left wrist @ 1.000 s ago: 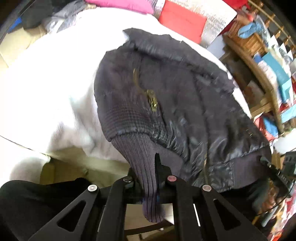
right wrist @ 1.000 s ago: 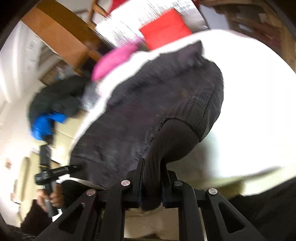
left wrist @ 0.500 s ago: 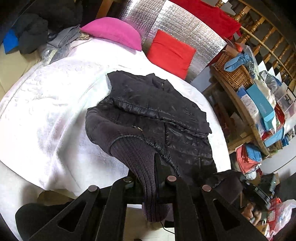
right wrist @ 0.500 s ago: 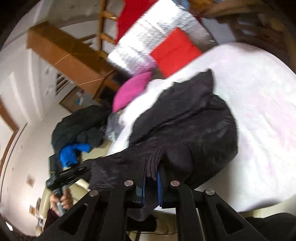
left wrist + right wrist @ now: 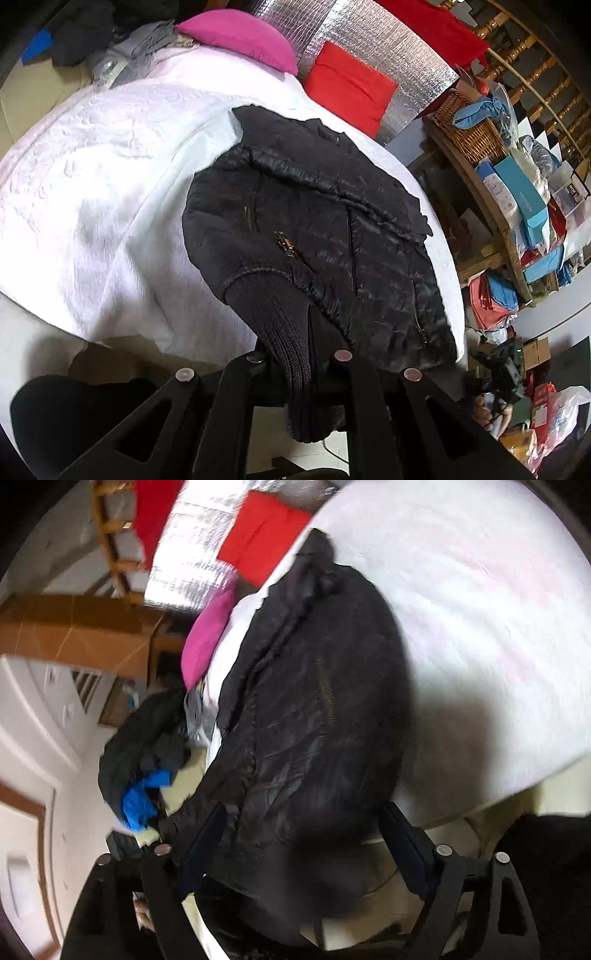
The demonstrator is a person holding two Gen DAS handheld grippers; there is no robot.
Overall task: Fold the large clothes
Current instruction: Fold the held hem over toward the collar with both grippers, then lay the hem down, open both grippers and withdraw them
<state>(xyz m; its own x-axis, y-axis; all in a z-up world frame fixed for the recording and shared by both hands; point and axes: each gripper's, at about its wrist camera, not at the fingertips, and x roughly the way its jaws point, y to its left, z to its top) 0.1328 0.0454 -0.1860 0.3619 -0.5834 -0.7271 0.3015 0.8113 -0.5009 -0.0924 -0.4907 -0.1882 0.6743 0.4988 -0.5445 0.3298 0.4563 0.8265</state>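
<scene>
A black puffer jacket (image 5: 317, 236) with a ribbed knit hem lies on a white bedspread (image 5: 110, 177), its lower edge hanging over the near side of the bed. My left gripper (image 5: 306, 332) is shut on the ribbed hem (image 5: 280, 325), which bunches up between the fingers and droops below them. In the right wrist view the jacket (image 5: 314, 709) fills the middle. My right gripper (image 5: 303, 830) has its jaws far apart and still opening. The jacket's lower edge lies loosely between them, and the pads do not press on it.
A pink pillow (image 5: 240, 37) and a red cushion (image 5: 351, 88) lean on a silver foil panel (image 5: 388, 48) at the far side. On the right are a wicker basket (image 5: 469, 129) and shelves of boxes (image 5: 524, 199). Dark clothes with a blue item (image 5: 140, 764) are piled beside the bed.
The right jaws have sprung apart and let go of the ribbed hem they pinched. The right view has rolled and dropped. The left gripper keeps its hold and has lifted slightly.
</scene>
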